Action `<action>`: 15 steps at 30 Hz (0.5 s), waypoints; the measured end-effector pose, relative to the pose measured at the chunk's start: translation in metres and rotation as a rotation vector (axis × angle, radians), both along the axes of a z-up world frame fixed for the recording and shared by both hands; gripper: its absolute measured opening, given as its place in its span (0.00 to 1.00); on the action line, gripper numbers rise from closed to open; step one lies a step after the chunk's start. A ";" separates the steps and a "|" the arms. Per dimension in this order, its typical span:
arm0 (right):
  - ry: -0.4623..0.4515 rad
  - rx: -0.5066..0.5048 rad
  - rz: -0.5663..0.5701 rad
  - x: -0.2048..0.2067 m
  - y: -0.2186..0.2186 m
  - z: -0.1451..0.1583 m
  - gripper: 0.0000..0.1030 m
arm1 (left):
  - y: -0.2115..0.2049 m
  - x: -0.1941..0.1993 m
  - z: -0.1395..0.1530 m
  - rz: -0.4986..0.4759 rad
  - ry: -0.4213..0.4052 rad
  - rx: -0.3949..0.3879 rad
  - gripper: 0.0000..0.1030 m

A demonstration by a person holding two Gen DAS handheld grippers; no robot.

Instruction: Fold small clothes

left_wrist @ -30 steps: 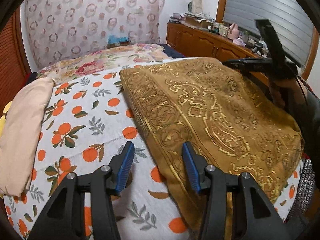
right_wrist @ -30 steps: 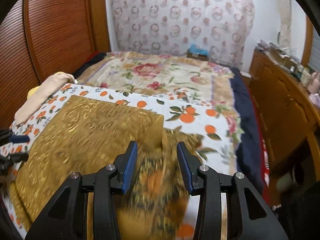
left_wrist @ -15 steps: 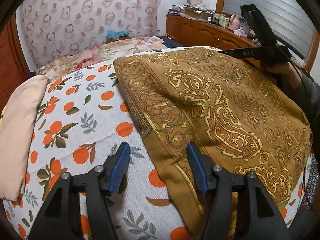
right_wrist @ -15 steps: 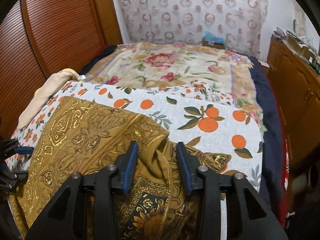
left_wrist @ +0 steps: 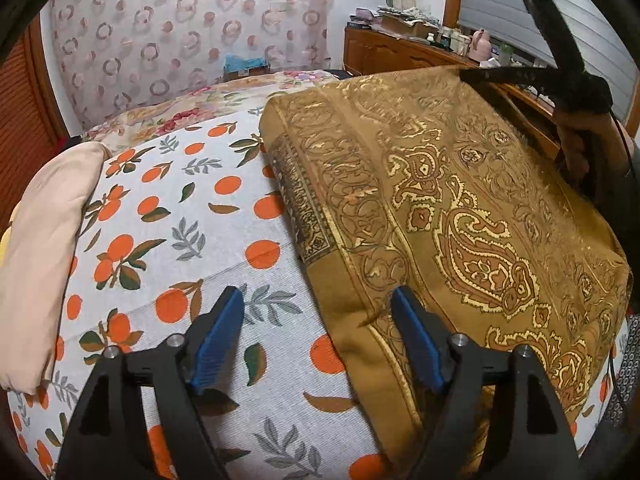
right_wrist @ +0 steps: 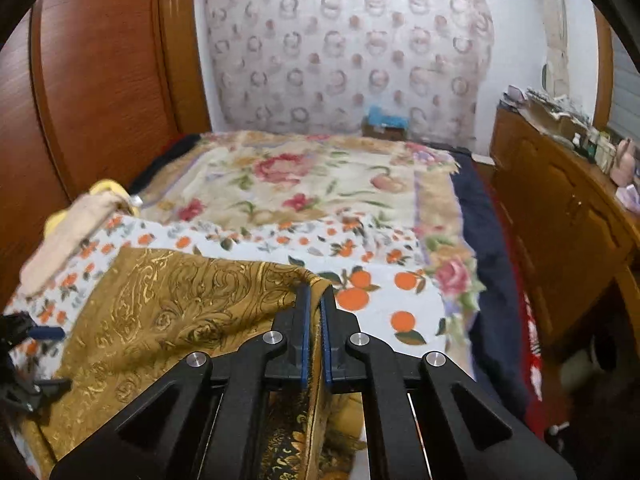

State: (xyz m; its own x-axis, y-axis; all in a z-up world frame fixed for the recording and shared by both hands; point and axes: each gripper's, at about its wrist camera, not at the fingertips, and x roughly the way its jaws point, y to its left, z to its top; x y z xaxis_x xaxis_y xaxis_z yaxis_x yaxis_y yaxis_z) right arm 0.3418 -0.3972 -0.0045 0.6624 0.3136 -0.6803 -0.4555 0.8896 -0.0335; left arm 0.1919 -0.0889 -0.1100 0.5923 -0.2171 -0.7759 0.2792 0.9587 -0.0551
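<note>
Gold paisley cloth [left_wrist: 460, 208] lies on the orange-print sheet [left_wrist: 192, 216] of a bed; right gripper [right_wrist: 315, 320] clamps its corner, left gripper [left_wrist: 320, 320] jaws opening, straddling its edge. Pink pillow [left_wrist: 44, 232] alongside; wooden dresser [right_wrist: 560, 216] beyond.

- The left gripper [left_wrist: 318, 334] points downward at a slant, its jaws opening, the blue pads [left_wrist: 218, 340] standing wide apart with nothing pressed between them
- The right gripper [right_wrist: 315, 300] slants downward too, its jaws brought together so that only a thin slit shows between the blue pads [right_wrist: 306, 332], which pinch the edge of the golden-brown cloth [right_wrist: 168, 320]
- In the left wrist view a hand [left_wrist: 580, 140] grips the right gripper's handle at the far right
</note>
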 end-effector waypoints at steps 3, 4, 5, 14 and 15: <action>0.021 -0.025 -0.037 0.000 -0.001 -0.005 0.08 | 0.002 -0.003 0.001 -0.013 0.005 0.000 0.75; 0.021 -0.027 -0.046 -0.002 -0.003 -0.004 0.09 | 0.004 -0.006 0.003 -0.016 0.001 -0.006 0.75; 0.020 -0.022 -0.053 -0.006 -0.006 -0.002 0.10 | 0.007 -0.010 0.006 -0.015 -0.010 -0.017 0.75; -0.018 -0.052 -0.029 -0.099 -0.027 0.009 0.41 | 0.021 -0.068 0.021 -0.068 -0.038 -0.111 0.75; -0.015 -0.049 -0.027 -0.108 -0.029 0.007 0.42 | 0.023 -0.075 0.021 -0.075 -0.032 -0.134 0.74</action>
State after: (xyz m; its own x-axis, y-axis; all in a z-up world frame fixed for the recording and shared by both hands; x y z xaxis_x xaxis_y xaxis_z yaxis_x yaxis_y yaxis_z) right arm 0.2342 -0.4257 0.0028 0.6805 0.2617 -0.6844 -0.4301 0.8989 -0.0839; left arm 0.1166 -0.0656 -0.0892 0.5944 -0.3618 -0.7182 0.3530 0.9198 -0.1712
